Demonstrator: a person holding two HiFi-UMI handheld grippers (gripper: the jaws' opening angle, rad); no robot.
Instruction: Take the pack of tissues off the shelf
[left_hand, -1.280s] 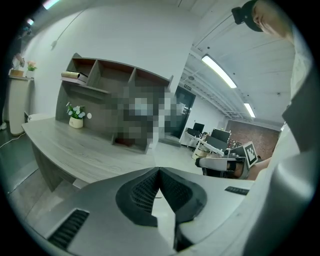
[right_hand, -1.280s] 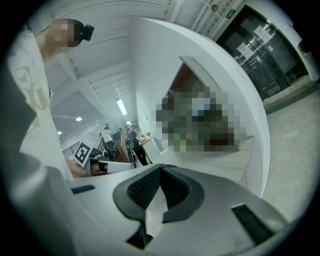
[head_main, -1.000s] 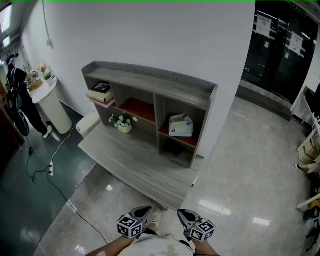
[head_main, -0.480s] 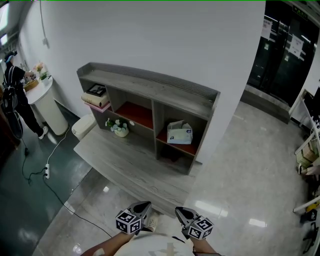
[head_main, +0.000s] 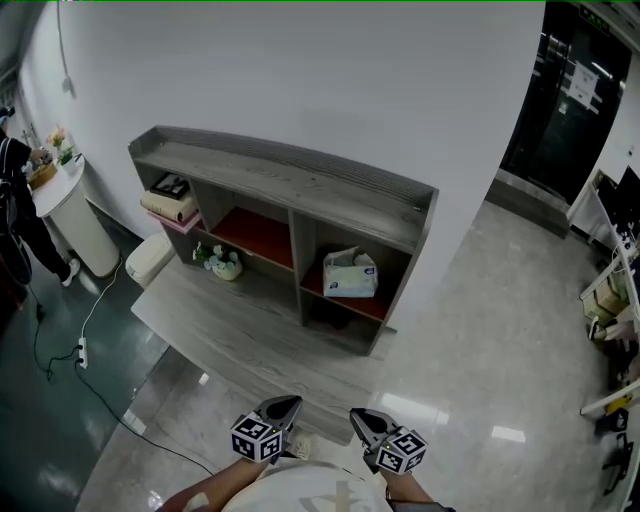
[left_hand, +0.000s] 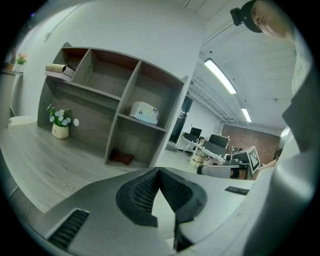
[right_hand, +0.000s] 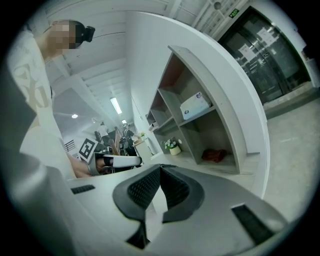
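Observation:
The pack of tissues (head_main: 350, 273) is a white and blue pack on the red-lined upper right shelf of the grey wooden shelf unit (head_main: 290, 178). It also shows in the left gripper view as the tissue pack (left_hand: 144, 112) and in the right gripper view as the tissue pack (right_hand: 195, 105). My left gripper (head_main: 283, 408) and right gripper (head_main: 358, 420) are held low by my body, well short of the shelf. Both are shut with nothing between the jaws: the left gripper (left_hand: 159, 171) and the right gripper (right_hand: 160, 169) each show their tips touching.
A small pot of flowers (head_main: 220, 262) stands on the low wooden ledge (head_main: 240, 335). Books (head_main: 170, 198) lie in the upper left compartment. A dark red thing (left_hand: 121, 157) lies in the bottom right compartment. A person (head_main: 14, 205) stands at far left by a white round table (head_main: 70, 205). A cable (head_main: 85, 345) runs across the floor.
The view has swung so the shelf unit sits further left and lower in the frame. Both grippers stay low by my body, shut.

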